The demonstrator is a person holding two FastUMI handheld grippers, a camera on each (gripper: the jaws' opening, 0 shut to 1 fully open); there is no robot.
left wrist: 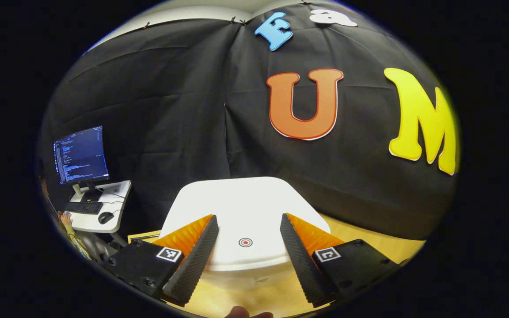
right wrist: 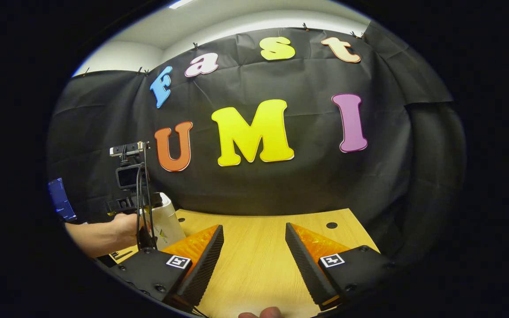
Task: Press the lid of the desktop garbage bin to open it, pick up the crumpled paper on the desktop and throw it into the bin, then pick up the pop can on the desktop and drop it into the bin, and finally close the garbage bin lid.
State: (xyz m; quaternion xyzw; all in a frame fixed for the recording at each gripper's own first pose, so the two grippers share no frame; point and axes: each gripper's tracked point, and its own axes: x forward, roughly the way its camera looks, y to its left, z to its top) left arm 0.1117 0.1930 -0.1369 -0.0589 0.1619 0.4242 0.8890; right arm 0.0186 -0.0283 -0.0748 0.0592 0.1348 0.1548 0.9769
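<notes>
Garbage bin point(left wrist: 245, 212), white, lid closed, lower centre of the left gripper view between my left gripper's point(left wrist: 248, 247) spread fingers, right gripper point(right wrist: 254, 251) likewise apart over bare desktop point(right wrist: 254, 229); risk: an off-centre press slides off, lid unopened.

My left gripper's point(left wrist: 245, 247) fingers cover both front corners of the bin's lid point(left wrist: 241, 207), and the bin's body below is mostly hidden. In the right gripper view, my left hand point(right wrist: 124, 227) and its cables hide much of the bin point(right wrist: 166, 221). The monitor's point(left wrist: 81, 154) text is too small to read.
</notes>
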